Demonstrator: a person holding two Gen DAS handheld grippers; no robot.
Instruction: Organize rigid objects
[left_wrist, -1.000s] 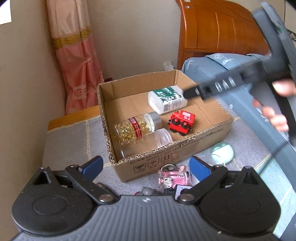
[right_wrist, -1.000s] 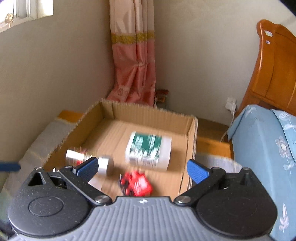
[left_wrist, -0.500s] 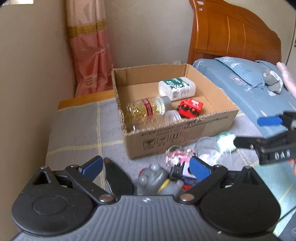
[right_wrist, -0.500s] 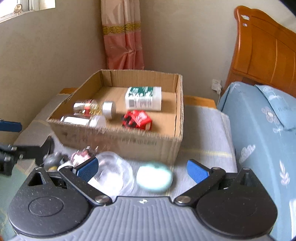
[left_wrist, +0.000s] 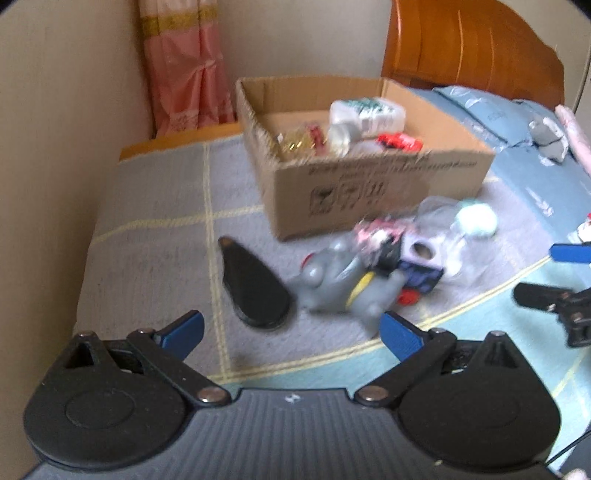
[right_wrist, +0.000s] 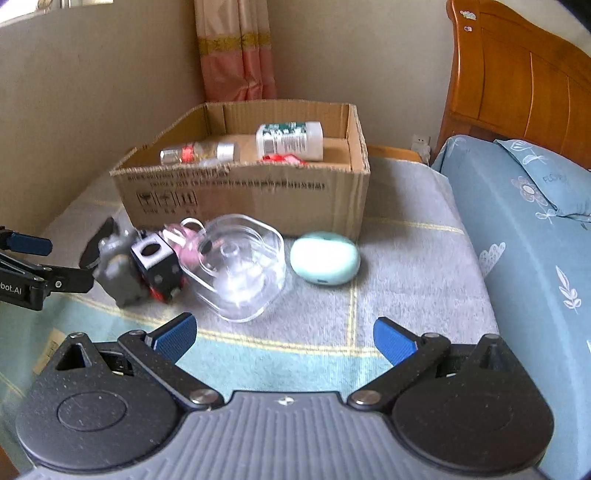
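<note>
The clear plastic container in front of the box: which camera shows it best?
The right wrist view. There the clear plastic container sits sharp and near the middle, between the mint case and the cube. In the left wrist view it is only a faint blur behind the toys.

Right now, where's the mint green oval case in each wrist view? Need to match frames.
Left wrist: mint green case sits right of centre, on the blanket just off the cardboard box's front right corner; blurred.
Right wrist: case sits near centre, right of the clear plastic container, in front of the box's right end.
Shared landmark: the cardboard box, directly behind the case in both.
</note>
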